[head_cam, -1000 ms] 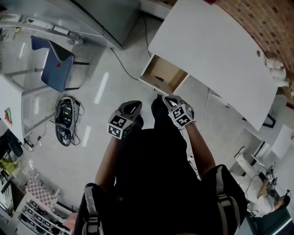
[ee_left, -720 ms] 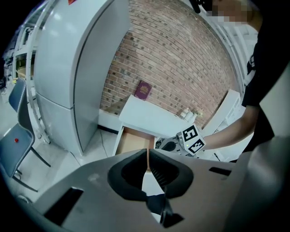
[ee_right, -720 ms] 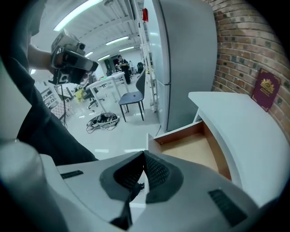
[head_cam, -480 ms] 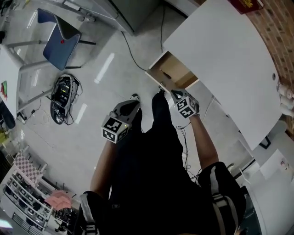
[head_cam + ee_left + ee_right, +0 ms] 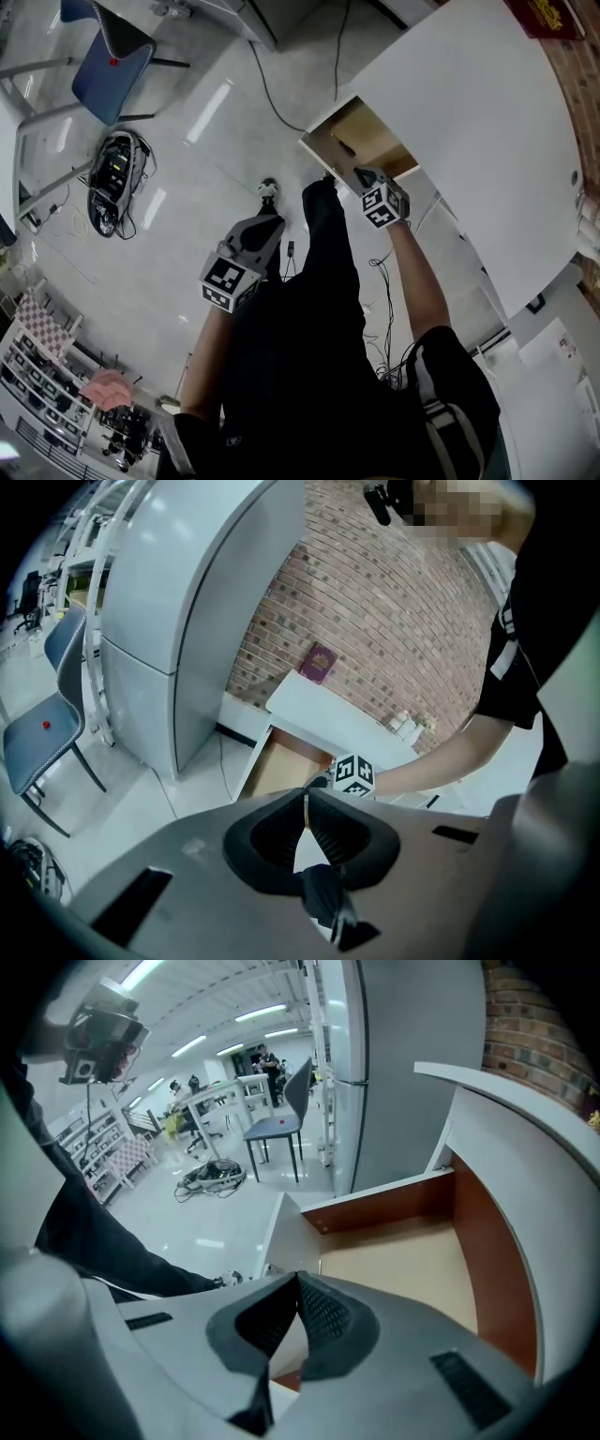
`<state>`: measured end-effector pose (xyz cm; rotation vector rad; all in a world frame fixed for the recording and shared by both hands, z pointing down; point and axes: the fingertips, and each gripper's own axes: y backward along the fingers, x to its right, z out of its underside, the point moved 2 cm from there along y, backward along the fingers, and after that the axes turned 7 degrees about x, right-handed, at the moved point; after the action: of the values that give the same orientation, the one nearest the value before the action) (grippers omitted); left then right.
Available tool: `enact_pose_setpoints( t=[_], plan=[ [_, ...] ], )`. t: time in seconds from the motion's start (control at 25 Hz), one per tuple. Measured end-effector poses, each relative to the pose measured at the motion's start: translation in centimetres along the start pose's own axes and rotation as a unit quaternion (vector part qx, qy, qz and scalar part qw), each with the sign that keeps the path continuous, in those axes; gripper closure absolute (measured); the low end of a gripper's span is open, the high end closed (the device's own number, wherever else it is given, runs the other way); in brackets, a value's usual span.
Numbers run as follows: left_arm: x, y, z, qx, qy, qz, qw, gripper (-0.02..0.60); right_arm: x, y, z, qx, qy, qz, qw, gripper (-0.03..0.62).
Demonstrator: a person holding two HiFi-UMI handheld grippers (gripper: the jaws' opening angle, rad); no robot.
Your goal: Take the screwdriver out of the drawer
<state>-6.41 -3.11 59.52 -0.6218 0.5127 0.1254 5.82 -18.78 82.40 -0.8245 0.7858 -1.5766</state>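
The wooden drawer [image 5: 377,148] stands pulled out from under the white desk [image 5: 469,103]. A thin dark screwdriver [image 5: 344,146] lies on its floor near the front left. My right gripper [image 5: 366,178] hovers at the drawer's front edge, jaws shut with nothing in them. In the right gripper view the drawer's tan floor [image 5: 403,1260] lies just past the shut right gripper [image 5: 298,1279], and the screwdriver is not visible there. My left gripper [image 5: 261,230] hangs back beside the person's leg, shut and empty. From the left gripper [image 5: 305,797], the drawer [image 5: 279,767] shows farther ahead.
A grey cabinet [image 5: 178,639] stands left of the desk. A black cable [image 5: 272,89] runs across the floor toward it. A blue chair [image 5: 112,56] and a tangle of gear [image 5: 111,183] sit on the floor at the left. A red book [image 5: 544,17] lies on the desk.
The right gripper has reached forward to the drawer's front edge. The left gripper has stayed back by the leg. The head view has swung, so the drawer now sits higher in the picture.
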Motion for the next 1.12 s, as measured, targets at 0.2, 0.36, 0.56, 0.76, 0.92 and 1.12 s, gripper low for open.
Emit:
enact_pose_setpoints(
  t=[0.2, 0.36, 0.56, 0.76, 0.92, 1.12],
  plan=[
    [-0.9, -0.4, 0.6, 0.011, 0.014, -0.005, 0.9998, 0.558, 1.5, -2.9, 1.6, -0.021, -0.005, 0.024, 0.999, 0.539],
    [-1.3, -1.3, 1.1, 0.009, 0.017, -0.003, 0.9998, 0.558, 1.5, -5.2, 3.0, -0.026, -0.025, 0.007, 0.999, 0.539],
    [-1.4, -2.2, 1.1, 0.015, 0.021, 0.006, 0.9996, 0.558, 2.6, -7.8, 4.0, -0.045, -0.039, 0.002, 0.998, 0.539],
    [-1.7, -2.6, 1.1, 0.015, 0.023, 0.003, 0.9996, 0.558, 3.3, -9.4, 4.6, -0.064, -0.033, -0.003, 0.997, 0.534],
    [-2.1, -2.7, 1.5, 0.011, 0.020, 0.000, 0.9997, 0.558, 3.3, -11.0, 6.7, -0.092, -0.041, -0.019, 0.995, 0.510],
    [-2.9, -3.0, 1.9, 0.011, 0.034, -0.009, 0.9993, 0.558, 3.3, -12.2, 8.0, -0.114, -0.043, -0.033, 0.992, 0.490]
  ],
)
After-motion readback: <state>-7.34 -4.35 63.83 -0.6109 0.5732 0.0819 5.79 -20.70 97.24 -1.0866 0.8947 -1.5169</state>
